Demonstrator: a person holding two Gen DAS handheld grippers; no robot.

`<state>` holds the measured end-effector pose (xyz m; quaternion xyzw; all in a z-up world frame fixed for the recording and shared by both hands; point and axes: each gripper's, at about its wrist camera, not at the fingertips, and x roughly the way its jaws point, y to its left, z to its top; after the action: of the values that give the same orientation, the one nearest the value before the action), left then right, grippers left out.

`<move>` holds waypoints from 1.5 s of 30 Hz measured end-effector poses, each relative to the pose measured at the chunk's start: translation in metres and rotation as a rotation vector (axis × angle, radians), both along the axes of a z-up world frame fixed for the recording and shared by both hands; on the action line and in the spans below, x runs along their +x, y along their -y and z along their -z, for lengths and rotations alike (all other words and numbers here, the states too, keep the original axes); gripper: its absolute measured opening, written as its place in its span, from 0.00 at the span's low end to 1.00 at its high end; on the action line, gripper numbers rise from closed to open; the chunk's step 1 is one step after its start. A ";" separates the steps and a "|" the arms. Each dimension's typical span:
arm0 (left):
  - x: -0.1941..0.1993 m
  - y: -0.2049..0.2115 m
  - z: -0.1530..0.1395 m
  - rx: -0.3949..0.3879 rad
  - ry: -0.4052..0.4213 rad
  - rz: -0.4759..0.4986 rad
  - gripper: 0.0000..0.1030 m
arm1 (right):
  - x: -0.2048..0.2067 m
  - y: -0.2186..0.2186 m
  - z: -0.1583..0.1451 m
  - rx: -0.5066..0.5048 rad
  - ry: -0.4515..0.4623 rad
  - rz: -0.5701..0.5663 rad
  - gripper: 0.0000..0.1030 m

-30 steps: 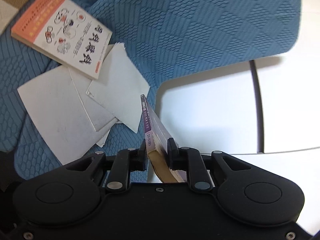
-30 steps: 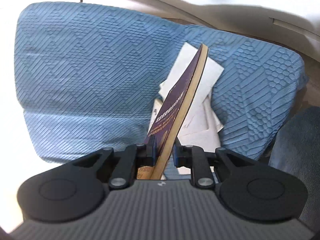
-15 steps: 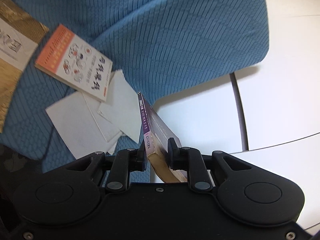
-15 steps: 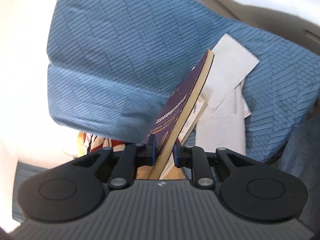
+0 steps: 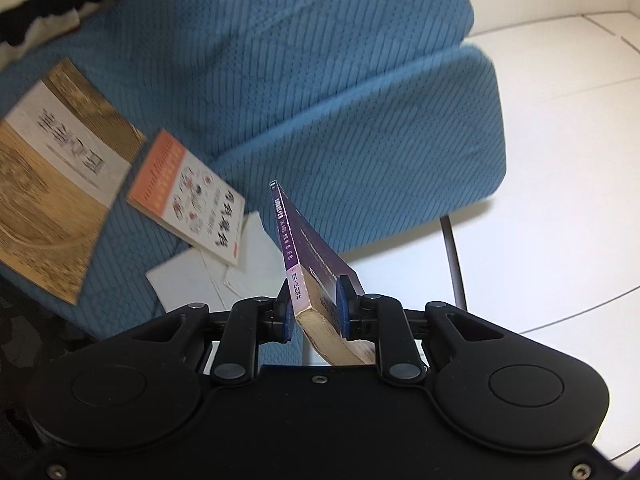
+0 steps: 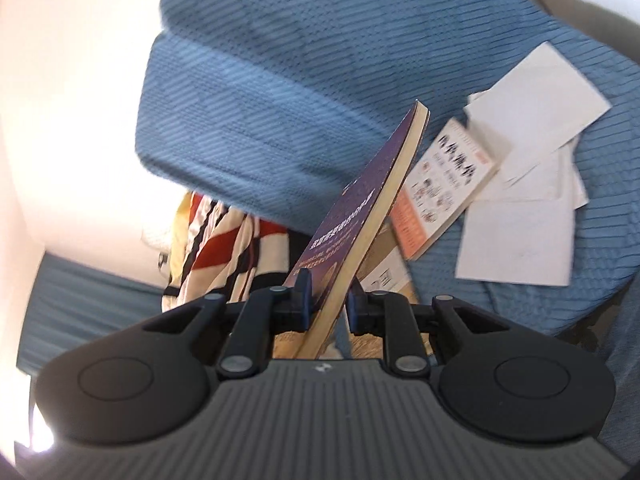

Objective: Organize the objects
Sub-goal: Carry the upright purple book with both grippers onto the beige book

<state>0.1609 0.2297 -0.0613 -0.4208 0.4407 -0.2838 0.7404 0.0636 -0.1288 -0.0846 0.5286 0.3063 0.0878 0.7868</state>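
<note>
Purple book (image 5: 316, 256) held edge-up in the air, gripped at both ends by two claws above a blue sofa (image 5: 320, 100).

Left claw (image 5: 314, 308) pinches the book's spine end, pads tight on both covers; book juts fwd and up from the pads. Right claw (image 6: 326, 300) clamps the book (image 6: 372, 200) near its page edge, book tilted, leaning right. Below on the sofa seat: orange-and-white book (image 5: 192, 200) lying partly on white papers (image 5: 212, 280), gold book (image 5: 60, 176) just beside it. Striped cloth (image 6: 224, 240) past the sofa arm. White floor (image 5: 560, 200) beyond.
</note>
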 end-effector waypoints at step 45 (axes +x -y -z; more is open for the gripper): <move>0.077 -0.160 0.138 0.214 -0.099 -0.235 0.23 | 0.185 -0.162 0.131 -0.101 -0.069 -0.464 0.23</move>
<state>0.2375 0.3896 -0.1993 -0.4018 0.4519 -0.1256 0.7865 0.2487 0.0329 -0.2154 0.4066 0.4505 0.2327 0.7600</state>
